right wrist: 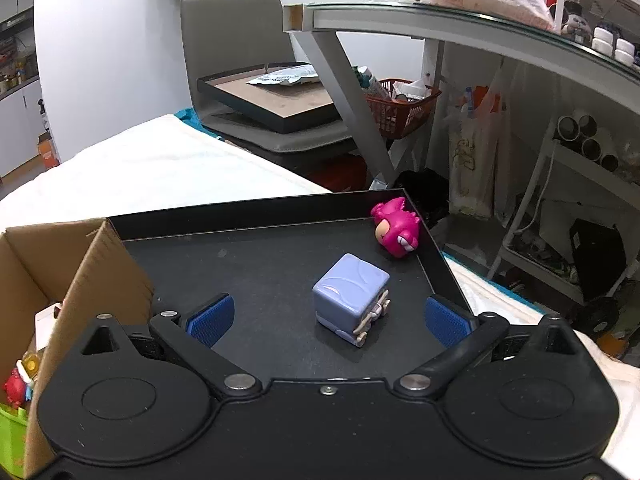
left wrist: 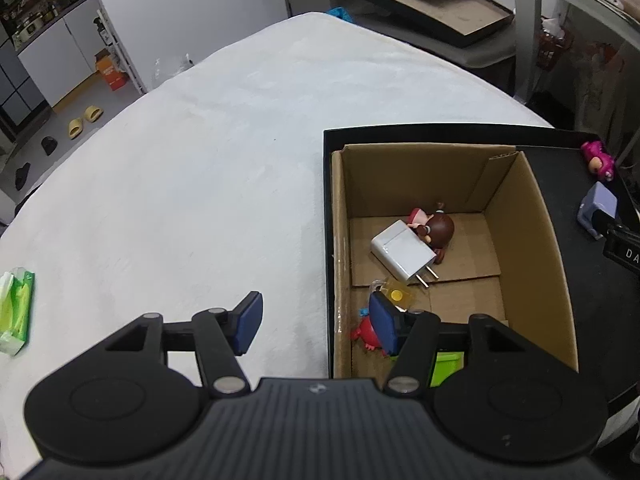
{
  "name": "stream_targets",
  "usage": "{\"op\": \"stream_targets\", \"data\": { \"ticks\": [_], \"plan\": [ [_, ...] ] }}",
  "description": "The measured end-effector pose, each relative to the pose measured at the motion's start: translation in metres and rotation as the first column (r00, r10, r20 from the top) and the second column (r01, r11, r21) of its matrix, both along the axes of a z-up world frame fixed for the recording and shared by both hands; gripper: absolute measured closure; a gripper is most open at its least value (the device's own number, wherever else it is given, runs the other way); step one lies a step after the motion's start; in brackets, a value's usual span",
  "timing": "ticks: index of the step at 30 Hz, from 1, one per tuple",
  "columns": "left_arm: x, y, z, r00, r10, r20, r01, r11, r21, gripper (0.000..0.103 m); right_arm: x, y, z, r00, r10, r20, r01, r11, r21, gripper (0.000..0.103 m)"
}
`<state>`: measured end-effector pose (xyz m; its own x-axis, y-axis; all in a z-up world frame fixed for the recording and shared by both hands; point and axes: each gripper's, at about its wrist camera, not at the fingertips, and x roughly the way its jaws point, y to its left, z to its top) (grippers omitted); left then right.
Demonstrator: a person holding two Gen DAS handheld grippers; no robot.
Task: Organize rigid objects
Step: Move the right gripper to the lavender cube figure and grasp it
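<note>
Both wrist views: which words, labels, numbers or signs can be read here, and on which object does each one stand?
"DA": white letters on the black gripper part at the right edge of the left wrist view; the rest is cut off.
Printed packet in the far tray: too blurred to read.
Orange carton on the floor: too small to read.

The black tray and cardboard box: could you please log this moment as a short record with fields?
tray: black tray on the white-covered surface
box: cardboard box standing in the tray's left part
in box: white charger, brown-haired doll, red toy
loose on tray: purple cube toy, pink toy in the far corner
left gripper: open, empty
right gripper: open, facing the cube toy
</note>
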<state>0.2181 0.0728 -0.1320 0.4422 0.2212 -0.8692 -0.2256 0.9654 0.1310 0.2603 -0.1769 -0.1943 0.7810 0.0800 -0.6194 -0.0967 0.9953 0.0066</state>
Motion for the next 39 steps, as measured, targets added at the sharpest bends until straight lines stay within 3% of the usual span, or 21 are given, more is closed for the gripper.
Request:
{"op": "stream_targets", "data": {
  "ticks": [7,13,18,22,28,39],
  "plan": [
    [0.007,-0.005,0.000,0.999,0.031,-0.029,-0.030,0.999,0.029,0.046,0.024,-0.004,-0.014,0.998,-0.053,-0.039,0.055,0.997,0.050,0.002],
    [0.012,-0.017,0.000,0.998,0.032,-0.058,-0.027,0.997,0.077,0.046,0.037,-0.009,-0.032,0.995,-0.043,-0.086,0.051,0.994,0.099,0.025],
    [0.016,-0.024,0.000,0.996,0.046,-0.080,-0.037,0.993,0.113,0.046,0.041,-0.017,-0.038,0.992,-0.075,-0.099,0.086,0.990,0.112,0.027],
    [0.019,-0.026,0.000,0.993,0.059,-0.099,-0.046,0.991,0.126,0.046,0.043,-0.025,-0.040,0.991,-0.082,-0.109,0.096,0.987,0.132,0.051],
    [0.019,-0.029,-0.002,0.992,0.067,-0.110,-0.050,0.988,0.149,0.046,0.039,-0.034,-0.038,0.983,-0.142,-0.113,0.154,0.983,0.101,0.057],
    [0.020,-0.027,-0.002,0.992,0.068,-0.108,-0.054,0.989,0.135,0.046,0.045,-0.031,-0.041,0.982,-0.161,-0.101,0.165,0.986,0.035,0.055]
  ]
}}
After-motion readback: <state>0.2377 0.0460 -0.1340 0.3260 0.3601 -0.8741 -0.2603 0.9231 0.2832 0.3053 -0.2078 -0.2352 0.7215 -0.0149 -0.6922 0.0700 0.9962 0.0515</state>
